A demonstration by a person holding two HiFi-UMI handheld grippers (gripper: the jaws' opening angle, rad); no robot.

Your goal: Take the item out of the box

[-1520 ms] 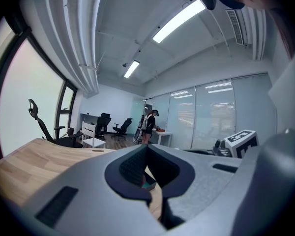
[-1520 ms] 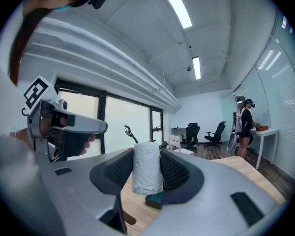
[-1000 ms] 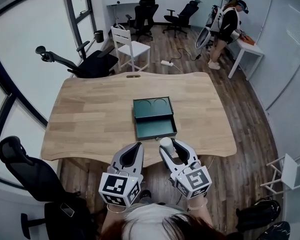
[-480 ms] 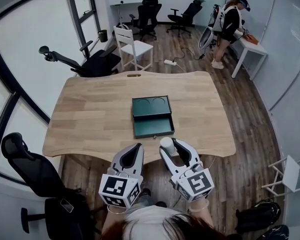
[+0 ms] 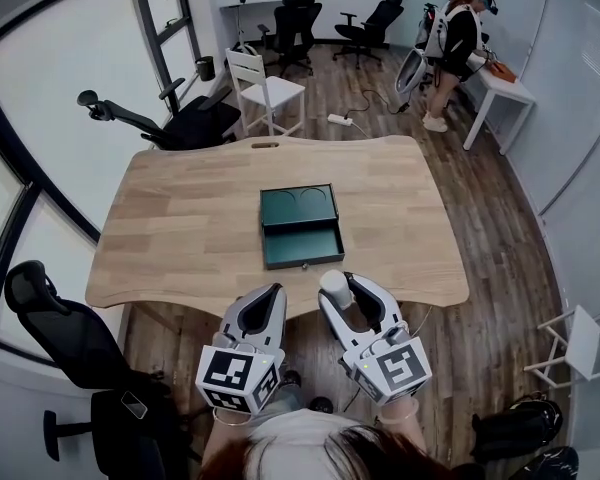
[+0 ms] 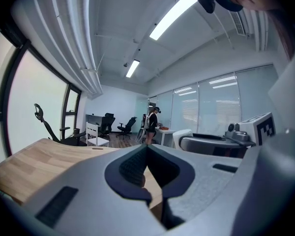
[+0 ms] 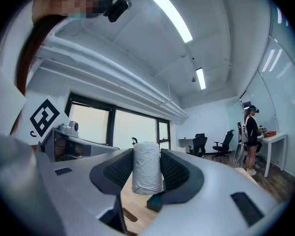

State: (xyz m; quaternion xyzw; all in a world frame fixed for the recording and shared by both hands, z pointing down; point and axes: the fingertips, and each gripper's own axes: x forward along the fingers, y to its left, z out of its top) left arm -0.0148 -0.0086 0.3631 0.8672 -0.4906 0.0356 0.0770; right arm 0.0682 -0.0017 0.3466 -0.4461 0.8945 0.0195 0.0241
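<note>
1. Taking-out step judged as good as done: white roll clear of the green box, pinched upright in the right claw.
2. Along that claw's own view: pads pressed on both sides of the roll, its top standing above them, its lower end free.
3. Held just off the near edge of the counter, a little right of that edge's middle and apart from the box.
4. Left claw alongside, also off the near edge; jaws together, nothing between them.
5. Box lying open near the middle of the counter: far half with two round hollows, near half a bare tray. No other item visible inside.
6. Probably left to do: set the roll down. Calls for carrying it forward over the near edge to bare wood beside the box, lowering until the base meets the counter, and only then parting the jaws.
7. Worth keeping it upright and lowering squarely: a tall, narrow shape, likely to topple and roll toward an edge if released tilted.
8. No evident work for the left claw in this, except perhaps steadying the box if nudged.
</note>
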